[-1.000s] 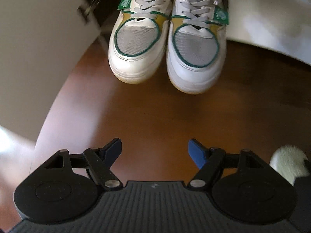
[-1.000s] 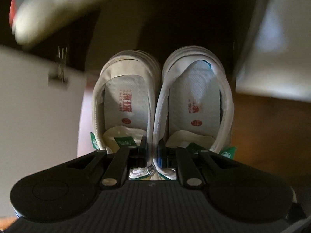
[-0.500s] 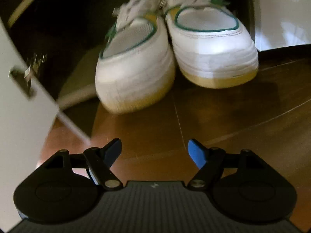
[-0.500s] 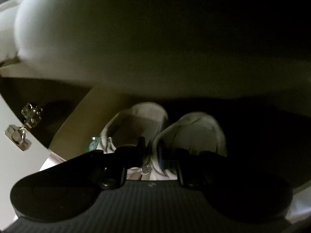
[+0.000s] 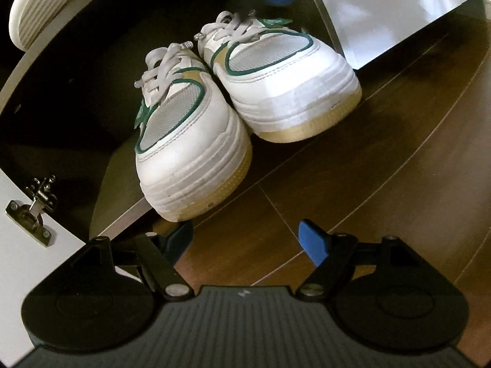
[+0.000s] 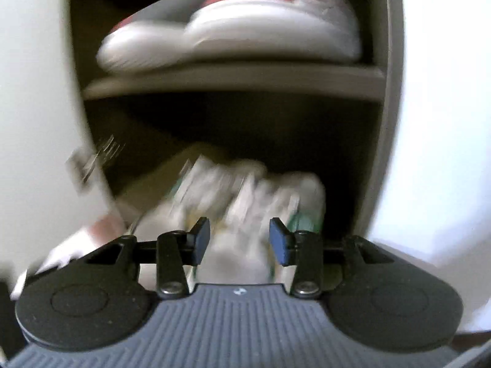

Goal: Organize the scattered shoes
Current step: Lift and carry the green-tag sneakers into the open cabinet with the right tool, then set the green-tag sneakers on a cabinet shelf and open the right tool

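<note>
1. L gripper (image 5: 247, 240): jaws wide apart, nothing between the blue pads, only wood floor (image 5: 383, 184) under them.
2. White/green sneaker pair (image 5: 245, 98), left wrist view: toes toward cam, at 12 o'clock from the L gripper. They sit side by side at the front edge of the cabinet's bottom compartment. The near shoe's toe overhangs just beyond the left pad, apart from it.
3. R gripper (image 6: 240, 240): jaws opening, roughly half apart. Sneaker pair (image 6: 245, 193) is at 12 o'clock, low in the open cabinet (image 6: 383, 122). Heavy blur, can't tell if the pads touch a shoe (looks like a gap).
4. Red/white shoe (image 6: 245, 27) on the shelf (image 6: 233, 82) above the pair, 12 o'clock high in right wrist view.
5. Door hinge (image 5: 32, 211) at 9 o'clock of the L gripper, on the white door (image 5: 36, 276).
</note>
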`<state>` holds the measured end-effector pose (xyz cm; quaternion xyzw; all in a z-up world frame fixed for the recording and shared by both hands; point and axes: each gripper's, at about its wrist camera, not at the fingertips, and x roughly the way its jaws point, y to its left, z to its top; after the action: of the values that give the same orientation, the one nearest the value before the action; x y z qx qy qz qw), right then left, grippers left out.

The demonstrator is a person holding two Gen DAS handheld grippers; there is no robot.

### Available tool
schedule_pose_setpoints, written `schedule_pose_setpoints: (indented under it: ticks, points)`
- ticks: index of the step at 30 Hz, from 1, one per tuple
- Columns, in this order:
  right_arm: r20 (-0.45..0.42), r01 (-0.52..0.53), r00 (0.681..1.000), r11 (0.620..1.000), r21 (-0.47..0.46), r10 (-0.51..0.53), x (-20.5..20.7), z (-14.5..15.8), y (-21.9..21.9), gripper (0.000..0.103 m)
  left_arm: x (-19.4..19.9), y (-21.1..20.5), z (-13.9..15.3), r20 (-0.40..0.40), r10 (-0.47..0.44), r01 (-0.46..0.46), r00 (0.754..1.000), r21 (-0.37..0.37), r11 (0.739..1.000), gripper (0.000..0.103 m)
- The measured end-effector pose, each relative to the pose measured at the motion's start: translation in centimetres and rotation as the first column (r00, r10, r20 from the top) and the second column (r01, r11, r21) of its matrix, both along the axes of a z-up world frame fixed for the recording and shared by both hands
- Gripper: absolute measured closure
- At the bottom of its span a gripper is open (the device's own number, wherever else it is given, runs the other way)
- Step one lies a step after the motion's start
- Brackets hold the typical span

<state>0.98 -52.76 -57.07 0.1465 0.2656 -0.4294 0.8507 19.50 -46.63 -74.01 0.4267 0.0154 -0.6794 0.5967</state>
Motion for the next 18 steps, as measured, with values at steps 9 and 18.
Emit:
schedule_pose_setpoints:
  ticks: [9,18]
  points:
    - [-0.121,0.006,0.992,0.972,0.237,0.023,1.2,-4.0,1.8,0.065,0.5,0.1,0.6,0.015,-0.068,0.067,0.998,0.052,0.996,0.027]
    - [-0.119,0.118,0.989,0.962,0.246,-0.09,1.1,-2.6,-0.8,0.068,-0.8,-3.3,0.5,0.066,-0.119,0.115,0.991,0.063,0.991,0.03]
